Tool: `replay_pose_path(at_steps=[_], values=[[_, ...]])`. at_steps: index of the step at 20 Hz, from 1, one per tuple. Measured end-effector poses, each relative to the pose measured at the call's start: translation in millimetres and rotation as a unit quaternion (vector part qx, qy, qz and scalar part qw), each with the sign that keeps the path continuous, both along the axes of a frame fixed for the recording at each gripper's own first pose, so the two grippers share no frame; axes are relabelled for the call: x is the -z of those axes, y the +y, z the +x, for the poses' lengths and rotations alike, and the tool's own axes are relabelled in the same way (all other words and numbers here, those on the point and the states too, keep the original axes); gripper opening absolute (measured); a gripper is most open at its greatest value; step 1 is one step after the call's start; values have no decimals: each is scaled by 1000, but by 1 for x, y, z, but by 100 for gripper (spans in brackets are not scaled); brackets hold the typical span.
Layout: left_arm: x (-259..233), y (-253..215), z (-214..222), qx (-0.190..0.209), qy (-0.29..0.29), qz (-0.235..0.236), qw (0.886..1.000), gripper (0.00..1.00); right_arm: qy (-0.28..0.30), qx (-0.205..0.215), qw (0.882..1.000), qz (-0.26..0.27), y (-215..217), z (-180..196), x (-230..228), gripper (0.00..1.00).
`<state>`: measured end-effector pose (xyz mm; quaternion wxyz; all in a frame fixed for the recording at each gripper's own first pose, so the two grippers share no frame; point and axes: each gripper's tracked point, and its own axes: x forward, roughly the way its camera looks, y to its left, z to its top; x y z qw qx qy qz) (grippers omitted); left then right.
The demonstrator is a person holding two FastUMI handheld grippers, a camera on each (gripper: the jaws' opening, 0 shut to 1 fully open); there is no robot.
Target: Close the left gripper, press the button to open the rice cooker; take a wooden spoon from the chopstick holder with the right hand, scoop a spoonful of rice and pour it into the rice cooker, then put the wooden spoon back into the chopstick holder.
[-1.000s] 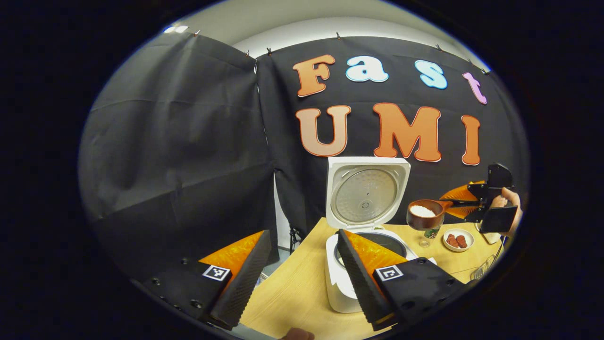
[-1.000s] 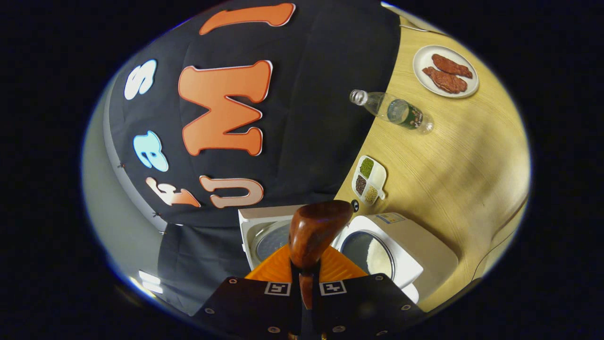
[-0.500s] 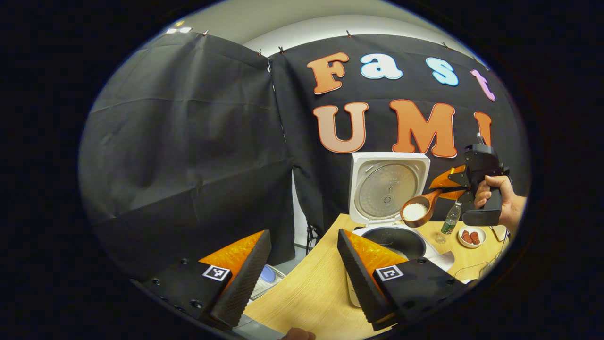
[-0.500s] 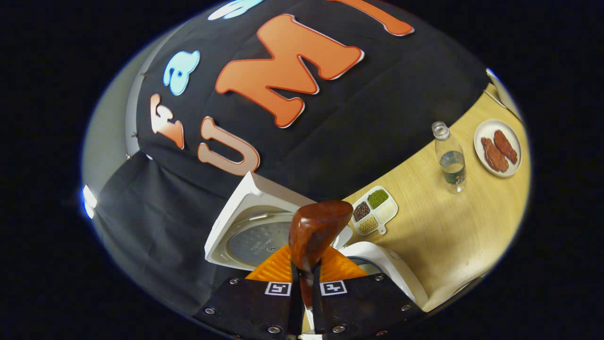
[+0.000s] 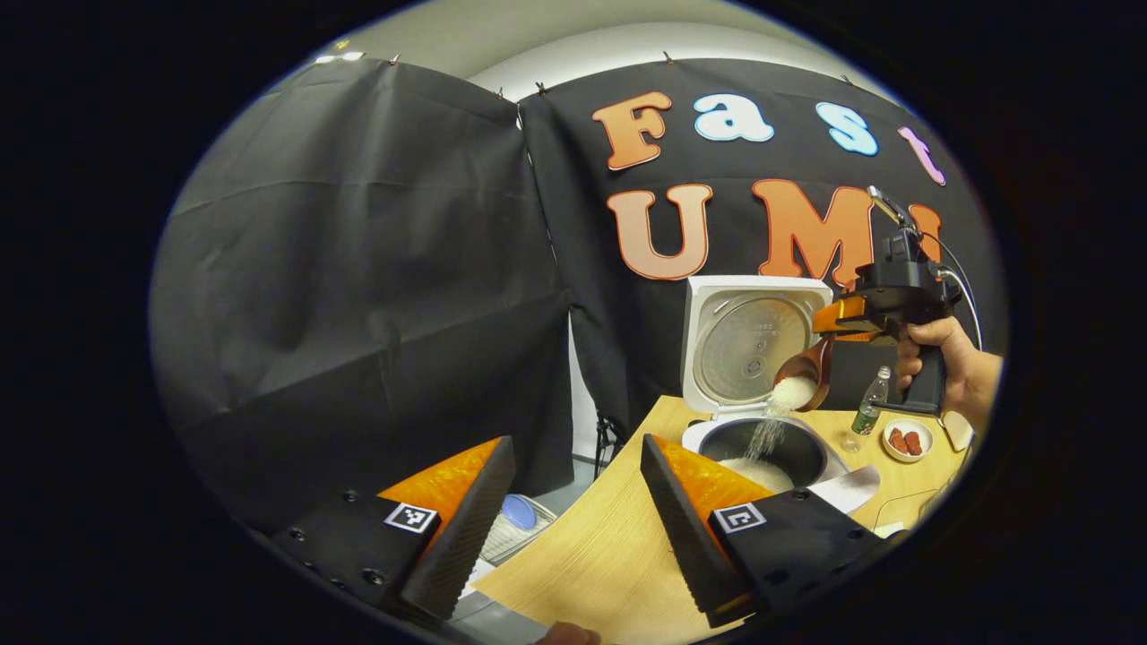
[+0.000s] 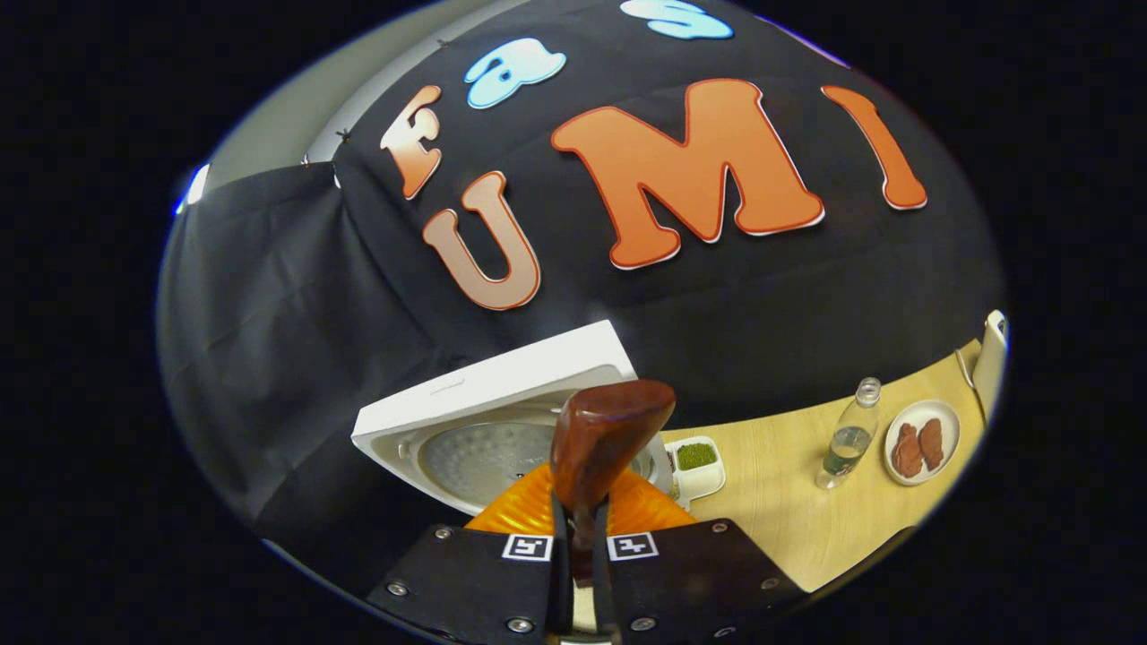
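In the right gripper view, the wooden spoon shows just the back of its bowl, hiding what it carries, and the rice cooker body is hidden below the gripper. In the left gripper view, the left gripper's finger covers the cooker's front, and the food on the small plate is too small to identify.

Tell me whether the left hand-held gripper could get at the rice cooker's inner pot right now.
Probably not cleanly. The left hand-held gripper is open and empty, facing the inner pot, but the wooden spoon, held in the right hand-held gripper, is tipped over the pot, pouring rice into it.
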<state>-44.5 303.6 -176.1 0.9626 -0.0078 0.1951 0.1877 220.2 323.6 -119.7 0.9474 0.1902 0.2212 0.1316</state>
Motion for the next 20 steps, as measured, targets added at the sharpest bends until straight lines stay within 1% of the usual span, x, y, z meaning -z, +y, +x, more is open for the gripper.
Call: replay_pose_path(at_steps=[4, 8, 9, 12, 13, 17, 19, 20], values=[[1, 1, -2, 3, 2, 2, 1000, 96, -31, -13, 999, -35, 1, -1, -11, 8], [2, 2, -1, 4, 1, 0, 1000, 95, -81, -49, 993, -75, 12, -5, -29, 8], [2, 2, -1, 4, 1, 0, 1000, 96, -98, -53, 990, -87, 13, -6, -36, 8], [3, 2, 1, 7, 0, 0, 1000, 96, -150, -85, 978, -117, 25, -11, -53, 8], [3, 1, 0, 8, 0, -1, 1000, 96, -162, -88, 975, -124, 27, -13, -59, 8], [4, 2, -1, 9, 1, -4, 1000, 96, -195, -110, 964, -144, 33, -22, -75, 8], [4, 2, 0, 9, 1, -5, 1000, 95, -216, -121, 956, -160, 32, -26, -82, 8], [4, 1, 0, 9, 1, -5, 1000, 95, -231, -128, 950, -169, 33, -28, -87, 8]])
